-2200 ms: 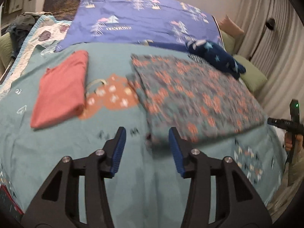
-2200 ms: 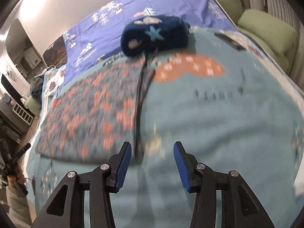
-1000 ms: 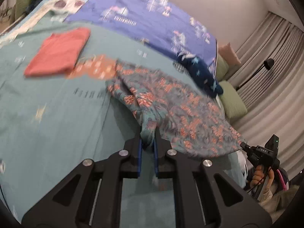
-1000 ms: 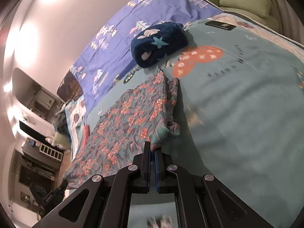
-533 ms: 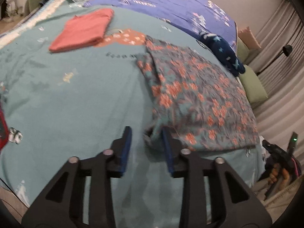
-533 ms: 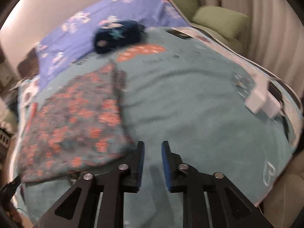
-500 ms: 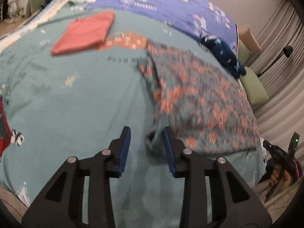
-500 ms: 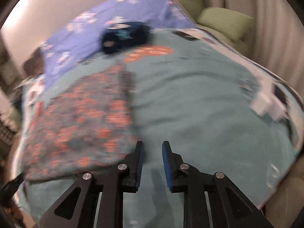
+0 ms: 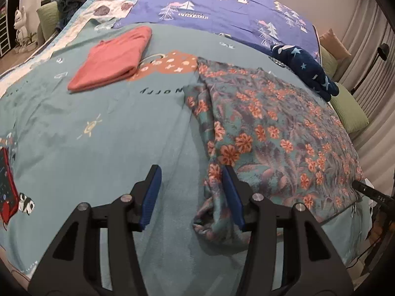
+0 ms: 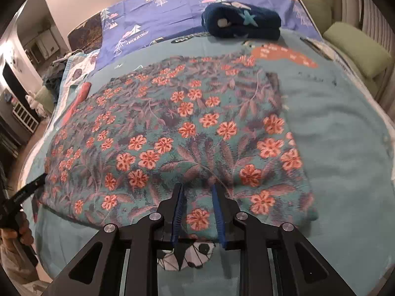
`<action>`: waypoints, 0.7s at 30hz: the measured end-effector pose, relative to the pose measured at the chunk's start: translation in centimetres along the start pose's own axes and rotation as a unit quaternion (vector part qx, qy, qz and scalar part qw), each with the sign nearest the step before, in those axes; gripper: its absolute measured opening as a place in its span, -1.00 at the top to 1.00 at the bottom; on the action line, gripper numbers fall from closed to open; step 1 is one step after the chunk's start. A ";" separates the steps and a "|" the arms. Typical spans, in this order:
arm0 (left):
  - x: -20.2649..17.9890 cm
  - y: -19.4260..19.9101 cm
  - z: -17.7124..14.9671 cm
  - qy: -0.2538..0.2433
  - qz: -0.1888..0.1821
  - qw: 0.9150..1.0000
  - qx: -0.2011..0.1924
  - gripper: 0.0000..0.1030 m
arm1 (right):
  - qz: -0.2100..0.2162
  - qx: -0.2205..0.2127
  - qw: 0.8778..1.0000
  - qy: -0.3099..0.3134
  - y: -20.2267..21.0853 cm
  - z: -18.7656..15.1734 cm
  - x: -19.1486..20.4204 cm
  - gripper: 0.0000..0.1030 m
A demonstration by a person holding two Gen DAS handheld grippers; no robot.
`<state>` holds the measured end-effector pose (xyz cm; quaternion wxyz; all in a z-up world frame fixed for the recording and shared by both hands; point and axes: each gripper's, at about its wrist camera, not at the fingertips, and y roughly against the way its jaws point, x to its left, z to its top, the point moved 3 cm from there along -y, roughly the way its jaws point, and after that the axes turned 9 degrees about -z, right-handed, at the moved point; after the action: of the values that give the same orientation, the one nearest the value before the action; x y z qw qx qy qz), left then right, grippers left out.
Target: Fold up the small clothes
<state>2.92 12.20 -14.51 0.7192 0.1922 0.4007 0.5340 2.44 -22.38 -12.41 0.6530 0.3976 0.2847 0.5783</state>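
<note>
The floral garment (image 9: pixel 271 133) has been let go by both tongs: a second ago its near corners were pinched and lifted, and now it is laid out flat on the bed (image 9: pixel 98 128). The left tongs (image 9: pixel 191 194) are released, jaws wide apart, with the bunched near-left corner of the garment lying between and just under the right jaw. The right tongs (image 10: pixel 197 209) are also released, jaws parted more narrowly, hovering over the near edge of the cloth with nothing gripped. From this it is judged that a straightening pull has been finished and that the next fold is yet to be started; the crumpled corner by the left tongs may need smoothing first.

Ahead of the left tongs and to their left, a folded red garment (image 9: pixel 113 59) is seen, apparently done. Far ahead and to the right a rolled navy star-print item (image 9: pixel 306 71) lies by the purple sheet (image 9: pixel 222 7). No containers can be made out in either view.
</note>
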 end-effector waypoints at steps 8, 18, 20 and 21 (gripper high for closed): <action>0.0 1.3 0.6 -0.009 -0.009 1.000 -0.022 -0.02 | 0.025 -0.027 0.999 0.022 2.2 0.5 2.7 0.54; 0.6 1.5 0.8 -0.016 -0.018 0.999 -0.024 -0.02 | 0.041 -0.036 0.991 0.118 2.5 -0.2 10.0 0.53; 0.9 1.6 0.8 -0.012 -0.020 0.999 -0.024 -0.02 | 0.053 -0.042 0.984 0.164 2.8 -0.9 12.9 0.49; 1.1 1.7 0.7 -0.011 -0.021 0.999 -0.025 -0.03 | 0.059 -0.047 0.978 0.197 3.0 -1.4 14.8 0.47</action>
<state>2.51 13.91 -13.25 0.7392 0.1717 0.3837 0.5262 2.21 -7.54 -9.25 0.5669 0.2611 0.3566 0.6952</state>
